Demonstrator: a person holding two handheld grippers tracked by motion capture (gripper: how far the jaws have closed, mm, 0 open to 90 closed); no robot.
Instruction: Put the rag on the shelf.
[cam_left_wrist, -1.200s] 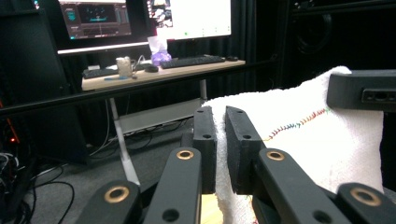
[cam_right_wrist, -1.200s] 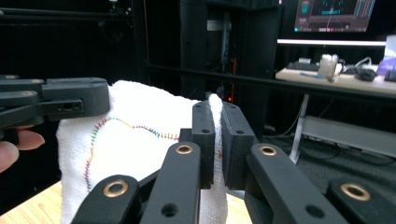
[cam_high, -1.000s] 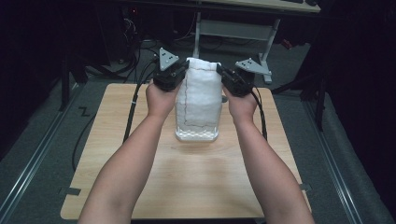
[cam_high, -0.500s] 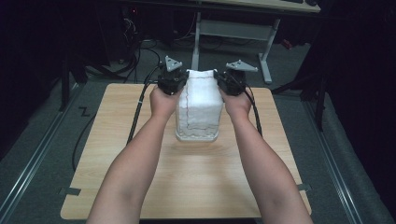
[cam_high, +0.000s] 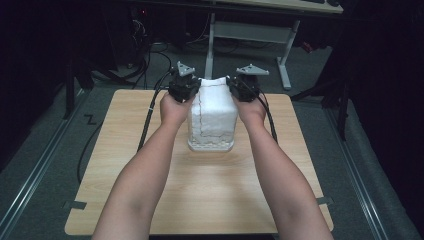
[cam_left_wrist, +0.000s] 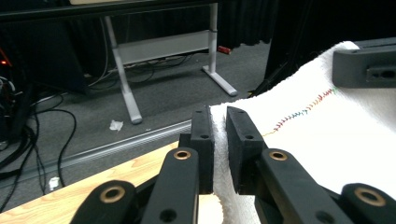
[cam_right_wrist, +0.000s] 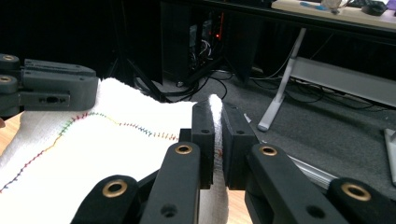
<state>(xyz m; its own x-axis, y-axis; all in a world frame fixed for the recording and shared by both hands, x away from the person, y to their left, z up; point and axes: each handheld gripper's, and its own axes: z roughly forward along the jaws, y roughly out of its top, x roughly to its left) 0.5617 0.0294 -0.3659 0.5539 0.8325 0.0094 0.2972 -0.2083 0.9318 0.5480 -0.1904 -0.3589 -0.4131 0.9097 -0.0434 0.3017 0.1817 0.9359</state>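
Clearly the left gripper has its jaws clamped on the far left corner of the towel; its own view shows a thin fold of white terry pinched between the two black jaws. The towel, white with a multicoloured stitched line, hangs between the grippers above the table, its lower end gathered on the wood. On the right, the right gripper is likewise closed on the far right corner, cloth squeezed between its jaws. The fabric looks light, soft and limp, so it will likely sag and fold wherever unsupported; corners and hems seem the surest holds, and keeping them apart should keep it flat.
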